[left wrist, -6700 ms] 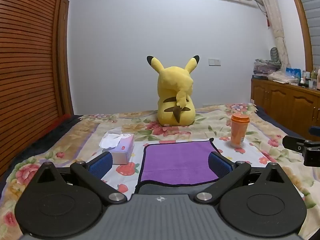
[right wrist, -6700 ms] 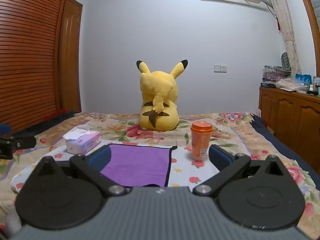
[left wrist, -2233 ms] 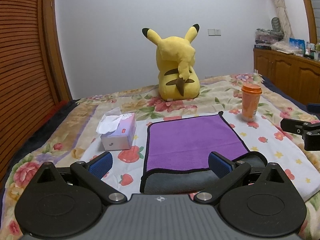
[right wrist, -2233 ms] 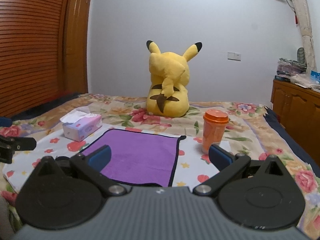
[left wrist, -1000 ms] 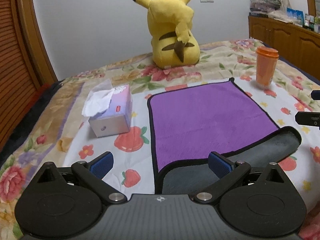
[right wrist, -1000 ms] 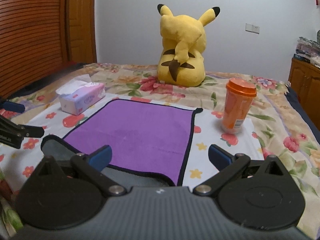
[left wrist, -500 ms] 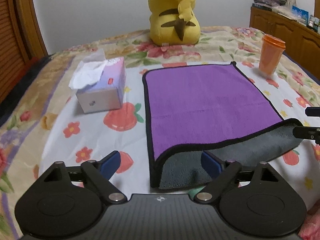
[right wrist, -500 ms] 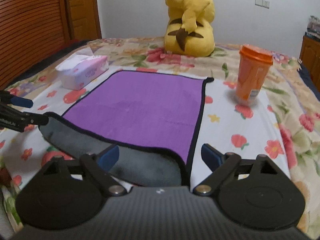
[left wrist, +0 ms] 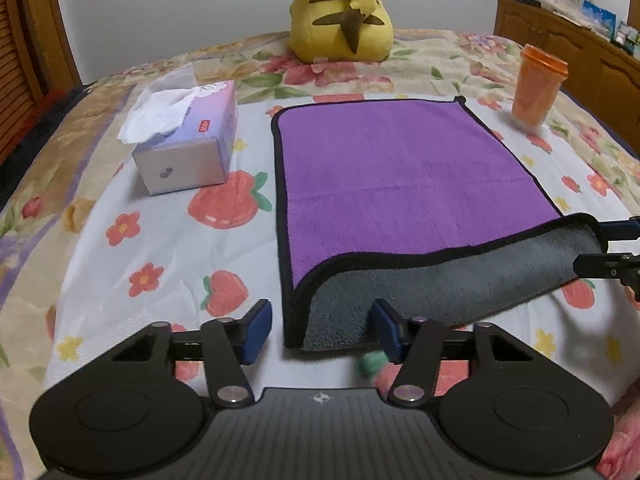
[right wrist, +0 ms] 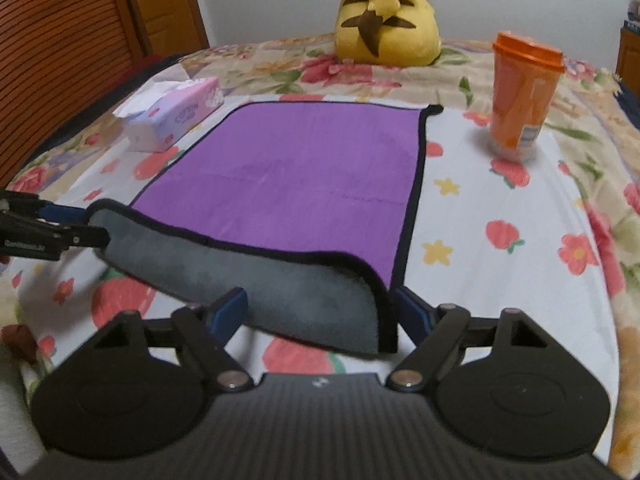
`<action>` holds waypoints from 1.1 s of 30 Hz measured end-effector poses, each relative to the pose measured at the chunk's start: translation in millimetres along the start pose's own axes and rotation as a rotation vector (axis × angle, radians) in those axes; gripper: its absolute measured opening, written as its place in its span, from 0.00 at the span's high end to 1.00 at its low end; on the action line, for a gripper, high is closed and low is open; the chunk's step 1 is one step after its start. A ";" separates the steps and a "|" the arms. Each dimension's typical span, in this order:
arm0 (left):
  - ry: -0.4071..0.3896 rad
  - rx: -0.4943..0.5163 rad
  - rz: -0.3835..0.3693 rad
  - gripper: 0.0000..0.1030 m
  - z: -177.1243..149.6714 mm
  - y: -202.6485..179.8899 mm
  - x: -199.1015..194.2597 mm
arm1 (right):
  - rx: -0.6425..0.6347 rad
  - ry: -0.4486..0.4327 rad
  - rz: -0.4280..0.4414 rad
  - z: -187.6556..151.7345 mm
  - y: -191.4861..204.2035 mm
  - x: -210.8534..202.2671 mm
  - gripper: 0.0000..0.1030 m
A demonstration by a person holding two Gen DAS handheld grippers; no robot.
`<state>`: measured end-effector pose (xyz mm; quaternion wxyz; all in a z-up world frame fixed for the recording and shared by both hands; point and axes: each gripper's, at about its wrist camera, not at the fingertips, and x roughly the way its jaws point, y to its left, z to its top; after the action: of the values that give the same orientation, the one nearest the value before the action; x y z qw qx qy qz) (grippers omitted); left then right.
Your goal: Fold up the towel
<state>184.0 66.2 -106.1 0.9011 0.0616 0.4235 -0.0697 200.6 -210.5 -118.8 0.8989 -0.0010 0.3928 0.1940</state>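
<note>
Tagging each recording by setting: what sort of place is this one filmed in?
Most likely a home bedroom. The towel lies on a bed with a flowered bedspread, a yellow plush toy sits at the far end, and a wooden cabinet stands along the wall.

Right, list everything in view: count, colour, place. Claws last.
towel: 1, purple with grey underside, mid-bed, near edge turned over.
tissue box: 1, lilac, left of towel.
cup: 1, orange, right of towel's far corner.
plush: 1, yellow, beyond towel.
bed: 1, floral sheet, under everything.
cabinet: 1, brown wood, far right.
left claw: 1, black with blue pads, open around towel's near left corner.
right claw: 1, same, open around near right corner.
</note>
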 end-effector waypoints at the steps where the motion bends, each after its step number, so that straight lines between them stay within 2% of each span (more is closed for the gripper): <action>1: 0.000 0.005 -0.001 0.48 -0.3 -0.7 -0.3 | 0.009 0.005 0.011 0.0 -0.5 0.0 0.22; 4: -0.004 0.010 -0.005 0.55 -0.6 -0.8 -1.5 | 0.030 0.009 0.041 0.1 -2.6 -0.3 0.27; 9: -0.004 0.007 -0.005 0.62 -1.1 -0.5 -1.1 | 0.032 0.018 0.044 0.0 -5.6 1.5 0.35; 11: -0.005 0.006 -0.005 0.63 -1.1 -0.7 -1.1 | 0.031 0.023 0.039 0.7 -7.7 3.6 0.43; 15: -0.007 0.005 -0.004 0.73 -1.1 -0.9 -0.9 | 0.041 0.025 0.039 2.3 -13.9 6.0 0.54; 17: -0.012 0.003 0.005 0.79 -1.3 -1.3 -1.1 | 0.041 0.025 0.038 2.6 -15.6 6.2 0.66; 21: -0.021 0.000 0.004 0.88 -1.3 -0.7 -2.0 | 0.036 0.023 0.028 3.0 -17.8 6.5 0.77; 24: -0.035 -0.001 -0.006 0.90 -1.4 0.7 -4.8 | 0.033 0.013 0.031 4.0 -19.4 4.8 0.82; 25: -0.042 -0.002 -0.009 0.90 -0.9 0.7 -6.1 | 0.031 0.009 0.033 4.7 -19.5 4.1 0.89; 26: -0.048 -0.002 -0.011 0.90 -0.2 0.8 -7.3 | 0.030 0.004 0.033 5.4 -19.8 3.2 0.92; 33: -0.114 -0.022 -0.022 0.91 6.5 0.5 -23.3 | 0.024 -0.037 0.048 10.3 -21.7 -3.8 0.95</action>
<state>174.2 67.3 -83.9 0.9236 0.0430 0.3727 -0.0784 213.1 -230.3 -112.3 0.9011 0.0228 0.3783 0.2106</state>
